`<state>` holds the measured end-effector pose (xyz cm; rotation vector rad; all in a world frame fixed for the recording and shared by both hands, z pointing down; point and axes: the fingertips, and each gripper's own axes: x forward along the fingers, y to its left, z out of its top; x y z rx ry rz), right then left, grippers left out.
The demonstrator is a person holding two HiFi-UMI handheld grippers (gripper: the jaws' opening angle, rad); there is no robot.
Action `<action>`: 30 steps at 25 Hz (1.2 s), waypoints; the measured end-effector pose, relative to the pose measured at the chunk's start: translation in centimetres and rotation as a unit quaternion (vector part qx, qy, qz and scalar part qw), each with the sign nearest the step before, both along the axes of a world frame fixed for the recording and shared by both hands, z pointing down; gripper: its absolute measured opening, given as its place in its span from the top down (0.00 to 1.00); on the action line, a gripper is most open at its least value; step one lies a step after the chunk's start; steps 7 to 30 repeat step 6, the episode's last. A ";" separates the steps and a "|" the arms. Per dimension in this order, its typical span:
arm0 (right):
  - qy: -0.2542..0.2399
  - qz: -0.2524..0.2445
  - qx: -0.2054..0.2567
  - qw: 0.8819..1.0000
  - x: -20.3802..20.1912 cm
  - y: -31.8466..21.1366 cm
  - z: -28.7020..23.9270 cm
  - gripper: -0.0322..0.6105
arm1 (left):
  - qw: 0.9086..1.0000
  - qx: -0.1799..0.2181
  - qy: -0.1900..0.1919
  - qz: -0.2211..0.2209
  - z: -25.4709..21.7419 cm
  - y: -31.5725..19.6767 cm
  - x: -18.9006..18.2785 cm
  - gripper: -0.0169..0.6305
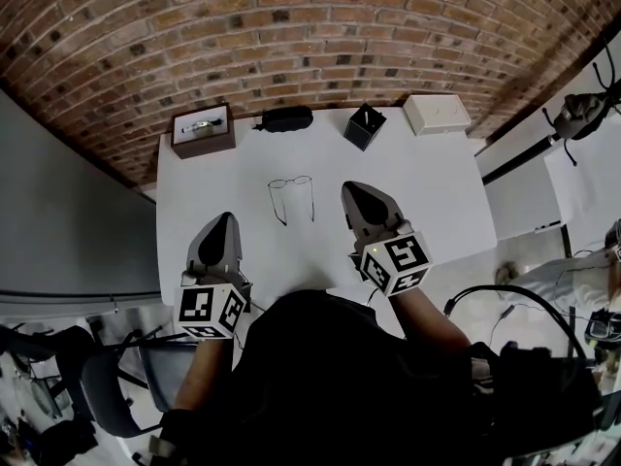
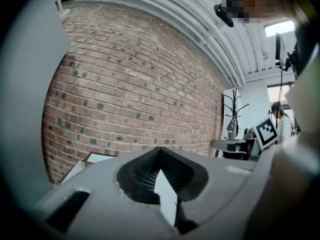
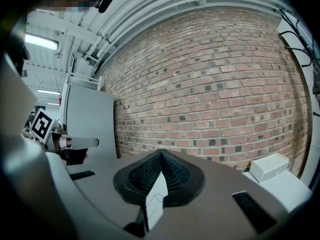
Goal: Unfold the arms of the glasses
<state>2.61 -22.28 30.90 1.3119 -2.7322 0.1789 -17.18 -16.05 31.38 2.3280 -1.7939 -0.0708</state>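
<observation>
Head view first: the glasses (image 1: 291, 198) lie near the middle of the white worktop (image 1: 427, 192), clear of both tools. The left tool (image 1: 224, 221) is back toward the near edge, and the right tool (image 1: 351, 190) is just to the glasses' right. A black case (image 1: 286, 118) sits along the far edge.

Left gripper view: jaws pressed together, nothing between them, brick wall (image 2: 130, 84) ahead.

Right gripper view: same story, jaws closed tight and empty.

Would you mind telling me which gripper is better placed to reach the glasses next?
Right, probably. The right gripper sits just beside the glasses, its tip level with the frame, while the left gripper lies farther back and farther away. Both are shut and empty.
</observation>
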 end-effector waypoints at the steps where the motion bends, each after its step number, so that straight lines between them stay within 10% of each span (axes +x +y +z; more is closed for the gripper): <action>1: -0.001 0.001 0.001 1.000 0.1 0.0 -0.1 0.94 | 1.000 0.001 0.001 -0.001 -0.1 0.0 0.0 0.96; 30: -0.004 0.002 0.005 1.000 0.1 -0.1 -0.4 0.94 | 1.000 0.005 0.003 -0.003 -0.3 -0.1 0.1 0.96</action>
